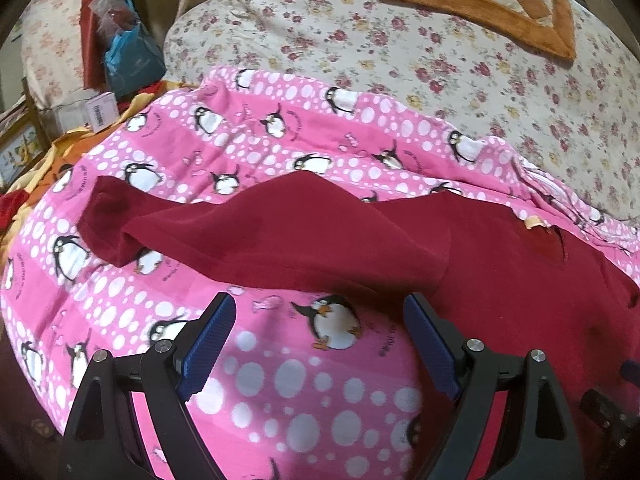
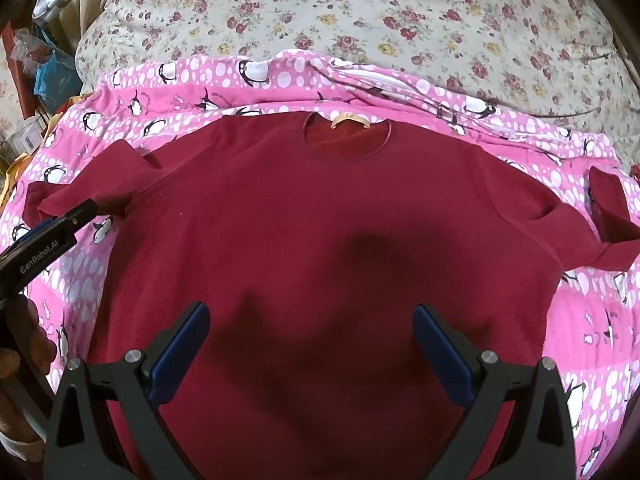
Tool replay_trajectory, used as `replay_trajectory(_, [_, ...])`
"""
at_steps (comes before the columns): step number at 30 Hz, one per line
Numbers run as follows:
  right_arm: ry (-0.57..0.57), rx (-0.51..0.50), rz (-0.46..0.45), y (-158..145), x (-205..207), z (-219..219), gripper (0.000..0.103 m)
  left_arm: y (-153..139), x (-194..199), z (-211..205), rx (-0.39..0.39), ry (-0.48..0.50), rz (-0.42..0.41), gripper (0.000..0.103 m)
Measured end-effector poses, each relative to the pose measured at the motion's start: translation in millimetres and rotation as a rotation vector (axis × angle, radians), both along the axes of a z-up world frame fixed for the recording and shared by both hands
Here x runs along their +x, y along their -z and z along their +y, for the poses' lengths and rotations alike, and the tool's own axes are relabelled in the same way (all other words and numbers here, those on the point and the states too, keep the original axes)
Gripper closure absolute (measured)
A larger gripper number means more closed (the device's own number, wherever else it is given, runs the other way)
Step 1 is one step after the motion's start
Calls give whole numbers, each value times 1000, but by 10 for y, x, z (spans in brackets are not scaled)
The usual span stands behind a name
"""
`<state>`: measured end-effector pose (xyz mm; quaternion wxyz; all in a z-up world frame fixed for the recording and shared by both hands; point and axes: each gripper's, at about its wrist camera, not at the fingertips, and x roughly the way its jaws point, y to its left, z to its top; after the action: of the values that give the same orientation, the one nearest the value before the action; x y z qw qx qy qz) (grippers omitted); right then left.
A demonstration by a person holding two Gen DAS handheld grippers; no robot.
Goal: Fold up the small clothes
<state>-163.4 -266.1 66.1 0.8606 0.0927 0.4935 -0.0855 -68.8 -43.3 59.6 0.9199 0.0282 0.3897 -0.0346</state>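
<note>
A dark red T-shirt (image 2: 320, 216) lies flat, front up, on a pink penguin blanket (image 2: 80, 276), its collar (image 2: 348, 136) at the far side. My right gripper (image 2: 312, 310) hovers over the shirt's lower middle, open and holding nothing. In the left wrist view the shirt's left sleeve (image 1: 248, 232) stretches across the blanket (image 1: 280, 380). My left gripper (image 1: 320, 300) sits just in front of the sleeve's near edge, open and empty. The right wrist view shows the left gripper (image 2: 80, 212) coming in from the left edge, its tip by that sleeve (image 2: 80, 196).
The blanket lies on a floral bedsheet (image 1: 440, 72), with an orange checked mat (image 1: 480, 0) at the far right. A blue bag (image 1: 132, 56), boxes and other clutter crowd the bed's left side. A hand (image 2: 24, 320) shows at the lower left.
</note>
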Motion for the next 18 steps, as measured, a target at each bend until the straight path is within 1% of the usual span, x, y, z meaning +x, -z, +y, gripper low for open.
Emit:
replay_trajectory(2, [-3,-1,0,2,1,4,0,-18,23,85,20,-38,-3,35])
replay_trajectory(4, [-9,1,-1,1,6,8,0,-43,57,217,20,-87,-6,35])
replay_trajectory(7, [-17,10,-6,-8,9,8,0,-94,163,518,31,-210,-7,35])
replay_trajectory(11, [-22,23,-13,-19,12,-14,0,-115,364,983,36,-366,24,35])
replay_trajectory(13, [-25,29,-24,-25,11,-22,0,-90,469,1211,23,-431,44,35])
replay_trajectory(15, [-31,37,-32,-26,20,-23,0,-42,556,1361,-4,-468,67,35])
replay_trajectory(17, [-43,37,-36,-23,29,-6,0,5,643,1489,-36,-499,84,38])
replay_trajectory(18, [-52,34,-35,-19,37,12,0,33,702,1561,-46,-518,98,41])
